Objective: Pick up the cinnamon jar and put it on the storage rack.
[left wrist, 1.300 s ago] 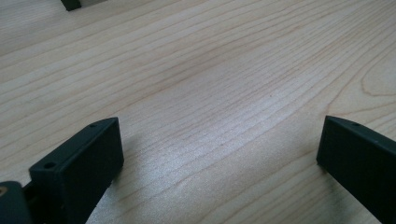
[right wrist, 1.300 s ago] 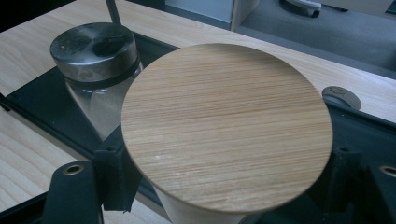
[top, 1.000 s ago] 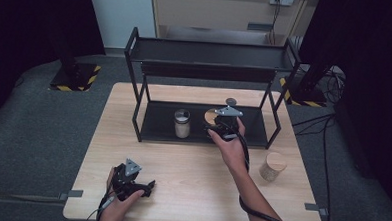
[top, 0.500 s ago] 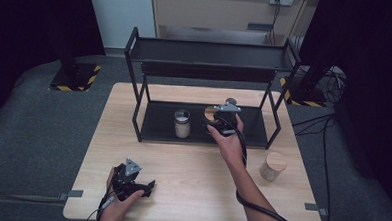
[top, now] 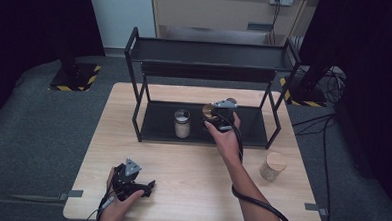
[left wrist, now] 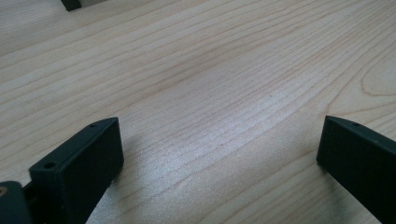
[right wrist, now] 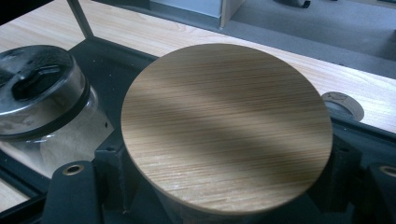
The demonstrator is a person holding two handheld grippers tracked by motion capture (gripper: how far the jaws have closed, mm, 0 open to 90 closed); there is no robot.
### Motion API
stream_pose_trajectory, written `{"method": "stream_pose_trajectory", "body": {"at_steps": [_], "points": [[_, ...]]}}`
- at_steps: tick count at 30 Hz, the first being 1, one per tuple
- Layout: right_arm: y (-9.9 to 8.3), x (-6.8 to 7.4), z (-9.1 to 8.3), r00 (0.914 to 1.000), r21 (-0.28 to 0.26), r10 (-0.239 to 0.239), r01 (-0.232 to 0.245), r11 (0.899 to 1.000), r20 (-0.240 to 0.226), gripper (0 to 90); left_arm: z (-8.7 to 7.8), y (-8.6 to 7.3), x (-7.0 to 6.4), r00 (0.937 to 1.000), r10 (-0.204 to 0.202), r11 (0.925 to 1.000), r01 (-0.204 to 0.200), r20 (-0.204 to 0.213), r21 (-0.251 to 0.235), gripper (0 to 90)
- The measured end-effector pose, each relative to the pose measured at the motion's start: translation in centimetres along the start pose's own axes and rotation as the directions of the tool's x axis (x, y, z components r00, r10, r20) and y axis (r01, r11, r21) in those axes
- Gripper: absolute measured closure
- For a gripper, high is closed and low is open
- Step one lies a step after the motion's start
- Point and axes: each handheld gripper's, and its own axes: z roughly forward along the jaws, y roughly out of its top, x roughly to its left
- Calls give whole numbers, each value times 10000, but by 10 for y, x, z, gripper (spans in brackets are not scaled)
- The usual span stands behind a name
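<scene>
A jar with a round wooden lid (right wrist: 226, 135) sits between the jaws of my right gripper (right wrist: 226, 156), which is shut on it just below the lid. In the high view this jar (top: 208, 111) and the right gripper (top: 220, 113) are over the lower shelf of the black rack (top: 156, 120), right of a glass jar with a metal lid (top: 182, 123). That glass jar (right wrist: 39, 88) stands close on the left in the right gripper view. My left gripper (top: 131, 180) rests near the table's front edge, open (left wrist: 219, 140), with bare wood between its jaws.
A second wooden-lidded jar (top: 272, 166) stands on the table (top: 191, 170) at the right, outside the rack. The rack's top shelf (top: 211, 53) overhangs the lower one. A cable (top: 252, 203) trails along the right forearm.
The right gripper with its jar has shifted slightly left over the lower shelf, toward the glass jar. The left gripper has not moved.
</scene>
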Motion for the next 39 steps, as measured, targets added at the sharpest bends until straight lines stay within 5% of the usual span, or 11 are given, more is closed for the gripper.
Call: {"method": "stream_pose_trajectory", "body": {"at_steps": [39], "points": [[-5, -3, 33, 9979, 125, 627, -629, 9979, 190, 255, 0, 1, 1, 10000, 23, 10000, -23, 21, 9, 0]]}}
